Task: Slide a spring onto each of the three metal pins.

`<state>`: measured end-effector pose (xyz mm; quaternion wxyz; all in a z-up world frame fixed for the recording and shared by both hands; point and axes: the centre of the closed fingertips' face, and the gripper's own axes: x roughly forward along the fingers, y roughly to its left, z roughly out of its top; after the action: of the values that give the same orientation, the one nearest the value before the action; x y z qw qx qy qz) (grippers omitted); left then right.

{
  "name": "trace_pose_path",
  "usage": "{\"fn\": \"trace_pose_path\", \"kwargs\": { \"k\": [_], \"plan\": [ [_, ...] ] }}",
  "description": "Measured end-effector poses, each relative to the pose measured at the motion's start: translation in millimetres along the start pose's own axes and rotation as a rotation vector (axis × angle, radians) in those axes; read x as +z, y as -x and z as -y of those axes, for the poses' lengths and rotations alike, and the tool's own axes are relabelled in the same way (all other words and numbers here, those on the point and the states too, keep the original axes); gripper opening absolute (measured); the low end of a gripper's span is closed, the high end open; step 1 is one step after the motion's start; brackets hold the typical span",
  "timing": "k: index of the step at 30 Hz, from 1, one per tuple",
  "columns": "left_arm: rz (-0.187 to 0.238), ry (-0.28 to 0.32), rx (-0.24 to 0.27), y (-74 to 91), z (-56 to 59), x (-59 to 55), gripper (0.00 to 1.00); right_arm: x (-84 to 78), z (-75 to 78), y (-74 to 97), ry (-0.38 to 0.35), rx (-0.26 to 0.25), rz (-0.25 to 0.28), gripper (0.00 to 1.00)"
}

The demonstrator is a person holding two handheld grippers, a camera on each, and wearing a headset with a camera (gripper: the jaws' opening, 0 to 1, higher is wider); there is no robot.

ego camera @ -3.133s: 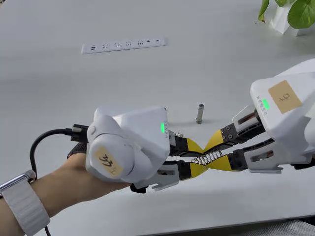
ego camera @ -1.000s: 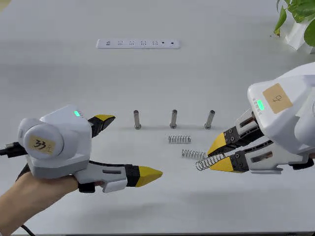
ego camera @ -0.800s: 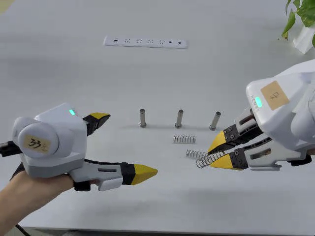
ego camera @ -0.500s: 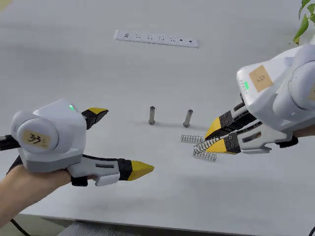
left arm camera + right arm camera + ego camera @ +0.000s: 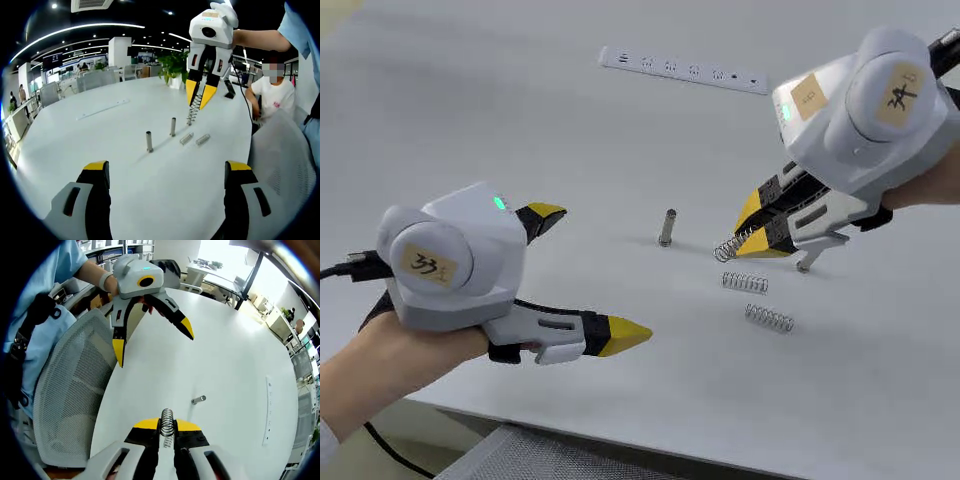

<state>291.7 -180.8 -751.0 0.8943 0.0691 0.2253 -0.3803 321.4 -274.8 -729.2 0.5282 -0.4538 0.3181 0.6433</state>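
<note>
jaws of the right gripper (image 5: 744,233) clamp a spring (image 5: 727,248) just beside a pin (image 5: 667,227); left gripper (image 5: 592,274) jaws gape apart, well off from that pin, above the desk (image 5: 500,110)

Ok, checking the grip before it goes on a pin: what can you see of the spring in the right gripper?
The spring is a coil of bright metal wire. The right gripper pinches it between its yellow tips; part of its length juts past them, slanting down towards the table. What its free end touches is unclear.
</note>
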Motion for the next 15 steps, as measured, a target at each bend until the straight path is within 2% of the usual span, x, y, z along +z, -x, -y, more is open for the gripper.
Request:
{"fn": "trace_pose_path", "kwargs": {
  "k": [4,6,9,12,15],
  "plan": [
    [0.006,0.007,0.002,-4.3,-2.9,-0.5,0.94,2.5,14.9,-1.1,0.013,0.011,-0.026,0.06],
    [0.009,0.006,0.0,-6.3,-3.5,0.0,0.94,2.3,19.3,-1.6,0.031,0.011,-0.051,0.06],
    [0.017,0.012,-0.005,-11.0,-3.2,0.7,0.93,1.2,33.7,-4.4,0.038,0.02,-0.084,0.06],
    [0.017,0.01,-0.011,-15.3,-1.9,-0.5,0.93,0.7,41.6,-7.4,0.056,0.025,-0.123,0.06],
    [0.013,0.005,-0.014,-18.1,-1.2,-2.1,0.93,5.4,47.4,-10.9,0.07,0.03,-0.136,0.06]
  ]
}}
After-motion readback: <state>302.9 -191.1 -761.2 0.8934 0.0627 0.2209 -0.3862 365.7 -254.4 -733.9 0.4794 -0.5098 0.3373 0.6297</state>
